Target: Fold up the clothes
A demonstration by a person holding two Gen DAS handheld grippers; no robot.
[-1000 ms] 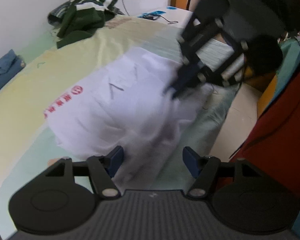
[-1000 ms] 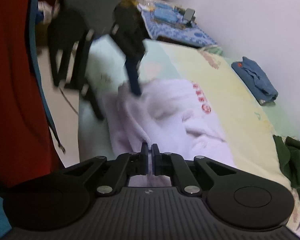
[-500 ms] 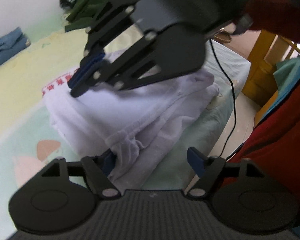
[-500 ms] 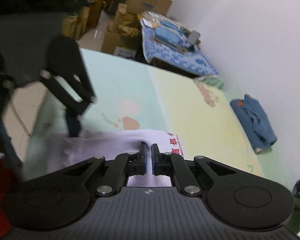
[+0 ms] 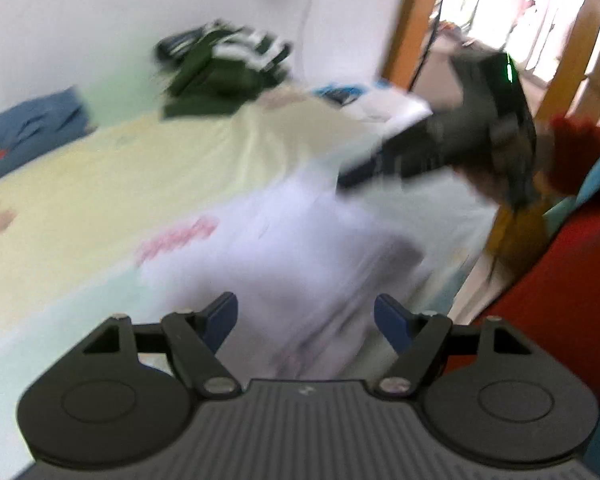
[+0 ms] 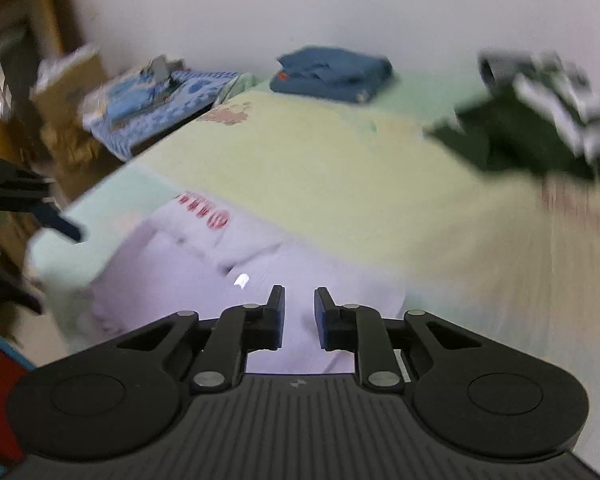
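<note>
A white garment with red print lies bunched and partly folded near the front edge of the bed; this view is blurred by motion. My left gripper hovers open and wide over its near end, holding nothing. My right gripper reaches in over the garment's far side. In the right wrist view the right gripper is open by a narrow gap, with the white garment lying below it and nothing between the fingers. The left gripper shows at the left, off the bed's corner.
A folded blue garment lies by the wall. A heap of green and white striped clothes sits on the bed's far right. A low table with a blue patterned cloth stands past the bed. A person in red stands close at the bed's edge.
My right gripper has opened and let go of the white garment, which now lies on the bed. Both cameras have swung. The left gripper has stayed open.
</note>
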